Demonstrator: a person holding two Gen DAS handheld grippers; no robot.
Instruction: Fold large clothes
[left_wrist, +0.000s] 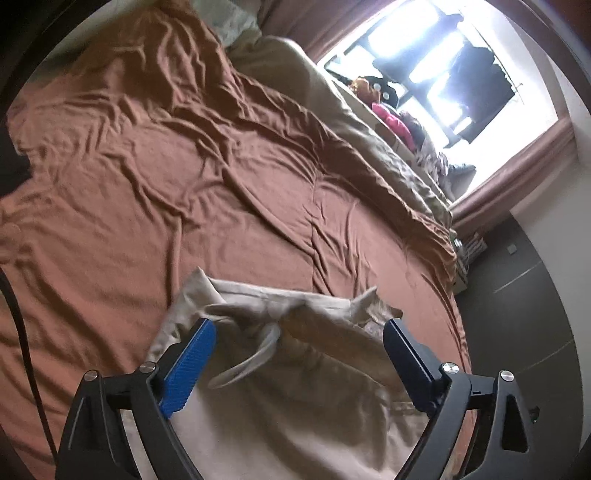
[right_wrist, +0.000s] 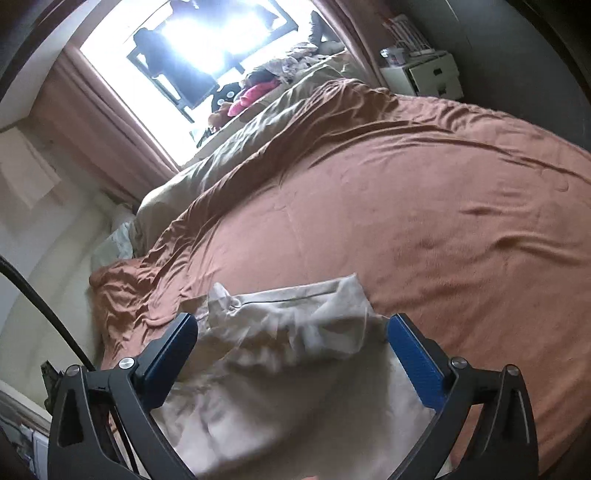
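Note:
A beige garment (left_wrist: 280, 406) lies crumpled on the brown bedsheet (left_wrist: 166, 177), its folded edge and a drawstring loop (left_wrist: 247, 362) turned toward the middle of the bed. My left gripper (left_wrist: 299, 326) hovers just above it, jaws wide open, blue pads (left_wrist: 188, 365) clear of the cloth. In the right wrist view the same beige garment (right_wrist: 295, 387) spreads under my right gripper (right_wrist: 292, 319), which is also open, with nothing pressed between its fingers. The brown bedsheet (right_wrist: 424, 240) stretches wrinkled beyond it.
An olive duvet (left_wrist: 332, 110) is bunched along the far side of the bed by a bright window (left_wrist: 443, 74), whose sill holds piled clutter (right_wrist: 255, 92). A white bedside unit (right_wrist: 424, 77) stands at the bed's corner. A black cable (left_wrist: 22, 332) hangs at the left.

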